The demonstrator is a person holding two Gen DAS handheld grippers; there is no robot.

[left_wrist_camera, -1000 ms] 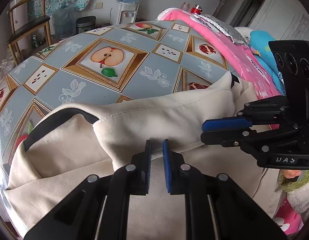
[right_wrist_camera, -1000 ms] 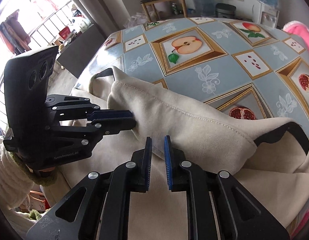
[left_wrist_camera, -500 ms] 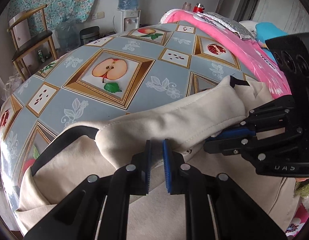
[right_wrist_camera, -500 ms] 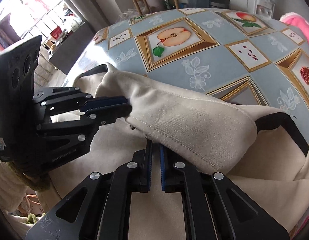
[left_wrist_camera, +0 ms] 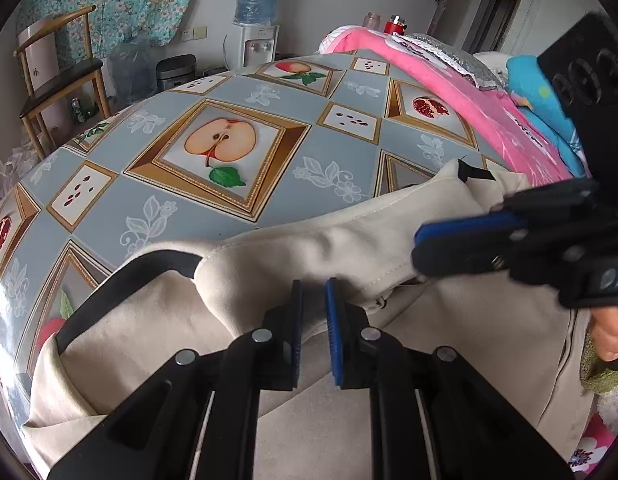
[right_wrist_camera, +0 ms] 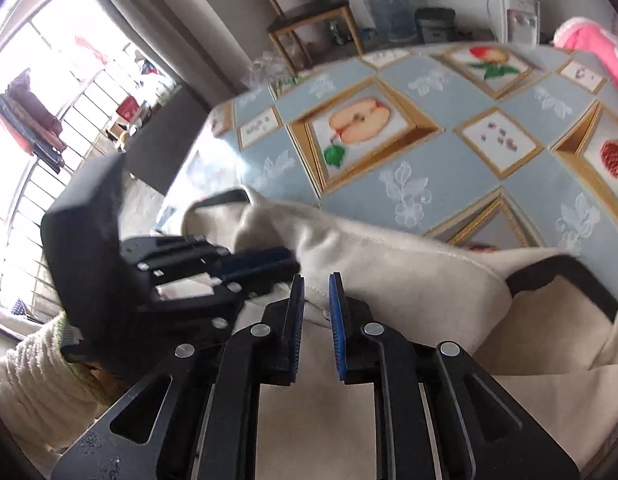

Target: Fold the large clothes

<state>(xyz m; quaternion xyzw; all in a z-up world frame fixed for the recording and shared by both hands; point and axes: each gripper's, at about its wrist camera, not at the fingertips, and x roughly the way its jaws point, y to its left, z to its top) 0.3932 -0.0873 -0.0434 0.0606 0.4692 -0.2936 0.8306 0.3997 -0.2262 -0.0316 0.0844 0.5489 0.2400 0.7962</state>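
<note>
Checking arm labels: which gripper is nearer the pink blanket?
Right. The right gripper, jaws opening around the cream garment's fold, sits beside the pink blanket's edge; the left gripper grips the same fold farther from it.

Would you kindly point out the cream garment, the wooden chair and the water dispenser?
cream garment (left_wrist_camera: 349, 252), left wrist view, on the folded-over upper layer.
wooden chair (left_wrist_camera: 61, 92), left wrist view, on the dark seat.
water dispenser (left_wrist_camera: 256, 42), left wrist view, on the white body.
</note>
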